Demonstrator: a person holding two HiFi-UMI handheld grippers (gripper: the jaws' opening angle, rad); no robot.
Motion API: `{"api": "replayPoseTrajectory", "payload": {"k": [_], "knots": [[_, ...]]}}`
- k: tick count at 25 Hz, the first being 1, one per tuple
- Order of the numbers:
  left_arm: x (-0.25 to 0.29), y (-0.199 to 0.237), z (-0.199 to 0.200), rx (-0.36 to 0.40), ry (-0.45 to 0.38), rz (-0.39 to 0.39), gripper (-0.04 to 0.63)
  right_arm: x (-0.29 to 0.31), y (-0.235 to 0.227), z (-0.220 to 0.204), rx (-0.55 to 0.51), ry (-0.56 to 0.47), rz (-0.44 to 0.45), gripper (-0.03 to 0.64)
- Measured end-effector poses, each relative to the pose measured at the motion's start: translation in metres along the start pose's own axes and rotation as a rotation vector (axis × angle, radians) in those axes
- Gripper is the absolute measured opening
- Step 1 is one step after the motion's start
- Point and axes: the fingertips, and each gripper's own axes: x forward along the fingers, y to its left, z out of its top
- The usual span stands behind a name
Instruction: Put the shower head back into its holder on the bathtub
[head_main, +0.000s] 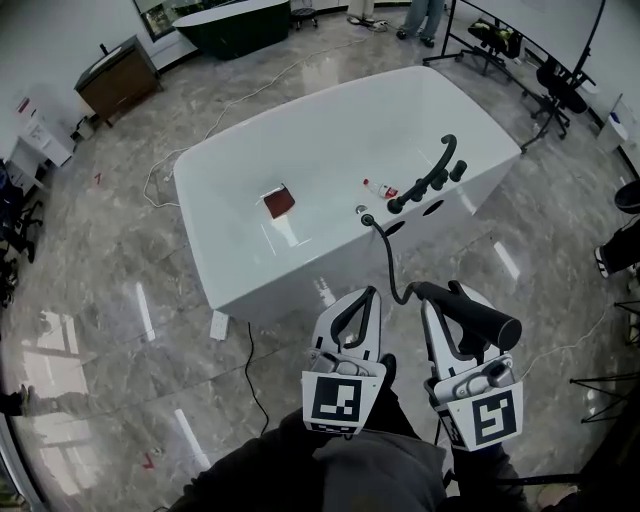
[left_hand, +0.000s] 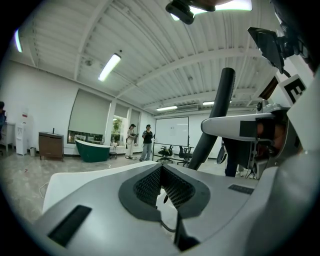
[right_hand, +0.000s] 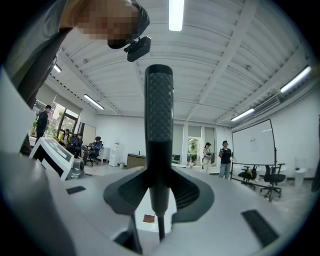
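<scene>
The white bathtub (head_main: 230, 260) stands in front of me in the head view. On its right rim sit a black faucet set (head_main: 430, 175) and two dark holes (head_main: 433, 208). A black hose (head_main: 388, 262) runs from the rim to the black stick-shaped shower head (head_main: 480, 318). My right gripper (head_main: 447, 296) is shut on that shower head, held off the tub's near side. In the right gripper view the shower head's handle (right_hand: 159, 125) stands upright between the pads of the right gripper (right_hand: 159, 185). Beside it, my left gripper (head_main: 372, 295) is shut on nothing, and in the left gripper view the left gripper (left_hand: 161, 172) has its pads touching.
A red-brown object (head_main: 279, 203) lies inside the tub and a small red-capped bottle (head_main: 378, 188) on its rim. A cable and a white power strip (head_main: 220, 325) lie on the marble floor. Farther off are a green tub (head_main: 235, 20), a wooden cabinet (head_main: 115, 78), office chairs (head_main: 560, 90) and people.
</scene>
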Motion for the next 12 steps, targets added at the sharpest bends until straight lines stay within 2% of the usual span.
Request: {"api": "replayPoseTrajectory", "payload": {"k": [12], "knots": [[0.052, -0.011, -0.001, 0.020, 0.044, 0.065, 0.003, 0.018, -0.054, -0.013, 0.046, -0.014, 0.064, 0.141]]}}
